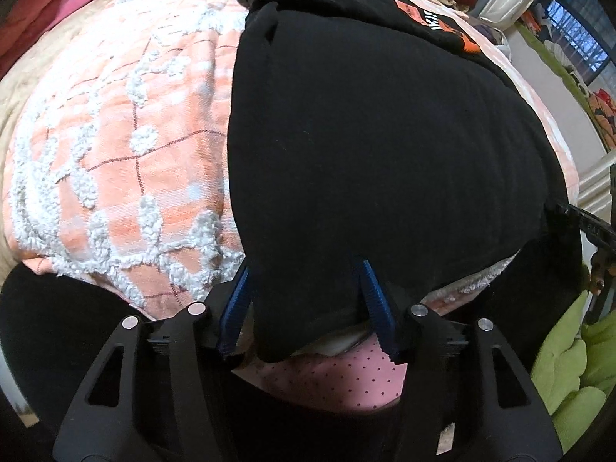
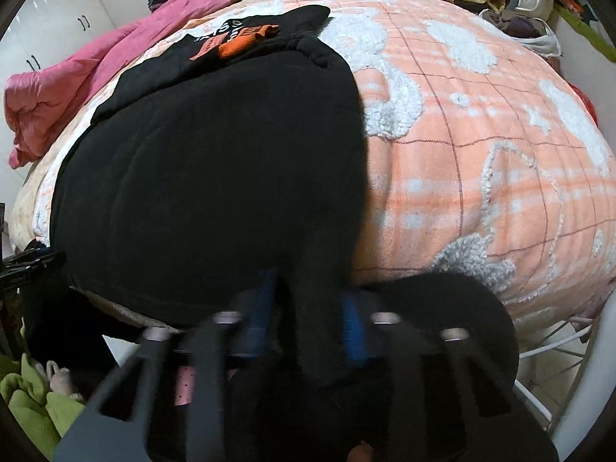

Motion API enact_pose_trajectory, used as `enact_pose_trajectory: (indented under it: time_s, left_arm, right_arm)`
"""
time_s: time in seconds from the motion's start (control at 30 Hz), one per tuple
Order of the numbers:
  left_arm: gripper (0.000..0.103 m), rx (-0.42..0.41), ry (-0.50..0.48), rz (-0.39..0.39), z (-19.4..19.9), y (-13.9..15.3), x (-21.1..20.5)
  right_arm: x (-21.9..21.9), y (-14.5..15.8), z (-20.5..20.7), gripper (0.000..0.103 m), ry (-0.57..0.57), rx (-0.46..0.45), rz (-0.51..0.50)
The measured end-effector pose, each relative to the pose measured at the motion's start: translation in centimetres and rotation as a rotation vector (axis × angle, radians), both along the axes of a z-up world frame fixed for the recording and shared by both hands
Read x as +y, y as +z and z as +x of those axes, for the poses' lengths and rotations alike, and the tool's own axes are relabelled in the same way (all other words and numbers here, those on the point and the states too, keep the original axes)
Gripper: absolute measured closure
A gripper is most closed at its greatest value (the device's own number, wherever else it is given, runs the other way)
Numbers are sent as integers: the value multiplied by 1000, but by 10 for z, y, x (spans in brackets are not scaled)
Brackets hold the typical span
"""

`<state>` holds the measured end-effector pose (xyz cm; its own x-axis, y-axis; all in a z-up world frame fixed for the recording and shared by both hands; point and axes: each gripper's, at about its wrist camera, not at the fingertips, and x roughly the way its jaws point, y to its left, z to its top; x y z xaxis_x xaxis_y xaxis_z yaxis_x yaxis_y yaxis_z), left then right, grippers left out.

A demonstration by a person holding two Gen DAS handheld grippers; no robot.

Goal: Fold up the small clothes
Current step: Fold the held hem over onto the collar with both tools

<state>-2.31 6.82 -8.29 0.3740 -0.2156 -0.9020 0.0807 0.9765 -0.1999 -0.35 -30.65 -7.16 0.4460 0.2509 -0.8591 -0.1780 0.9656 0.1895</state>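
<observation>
Black garment [image 1: 385, 146] lies on the peach blanket [image 1: 115, 146], near hem pinched by left gripper [image 1: 308, 300] and right gripper [image 2: 308, 308], jaws clamped. Uneven lifting could skew this fold; thick cloth may slip free.

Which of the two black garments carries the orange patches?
The far black garment, flat near the pink quilt; the near black garment, held by both grippers, is plain.

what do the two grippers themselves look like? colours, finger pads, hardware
Both look alike. The left gripper has matte black plastic linkage arms with triangular cutouts, four round silver pivot pins, and two ribbed dark blue finger pads. The right gripper shows the same black arms, silver pins and blue pads, though motion blur softens detail. No cables, markings or sleeves are visible in either view.
</observation>
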Motion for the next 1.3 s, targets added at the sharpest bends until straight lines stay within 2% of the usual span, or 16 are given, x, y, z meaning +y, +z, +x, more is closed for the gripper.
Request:
enact_pose_trajectory:
  time_s: [0.03, 0.13, 0.23, 0.27, 0.37, 0.67, 0.93, 1.07, 1.3]
  left_arm:
    - [56, 0, 0, -1, 0, 0, -1]
    - [66, -4, 10, 1, 0, 1, 1]
    - [81, -20, 23, -3, -2, 6, 4]
    - [90, -26, 26, -7, -3, 8, 5]
    - [97, -39, 31, -7, -5, 12, 6]
    - [99, -165, 61, -67, -9, 56, 19]
    - [99, -285, 101, -122, 29, 105, 32]
    - [99, -312, 136, -132, 52, 115, 34]
    - [99, -344, 199, -166, 88, 130, 46]
  right_arm:
    - [-2, 3, -1, 94, 4, -9, 19]
    - [-4, 15, -5, 95, 11, -44, 54]
    - [-6, 29, -7, 95, 10, -92, 118]
    - [-7, 35, -7, 95, 7, -112, 143]
    - [-5, 47, -5, 95, 9, -154, 174]
    - [-12, 76, 2, 96, -10, -241, 242]
    - [-25, 104, 23, 96, -49, -325, 316]
    - [-29, 123, 40, 96, -54, -378, 350]
    - [-22, 147, 86, 96, -47, -452, 349]
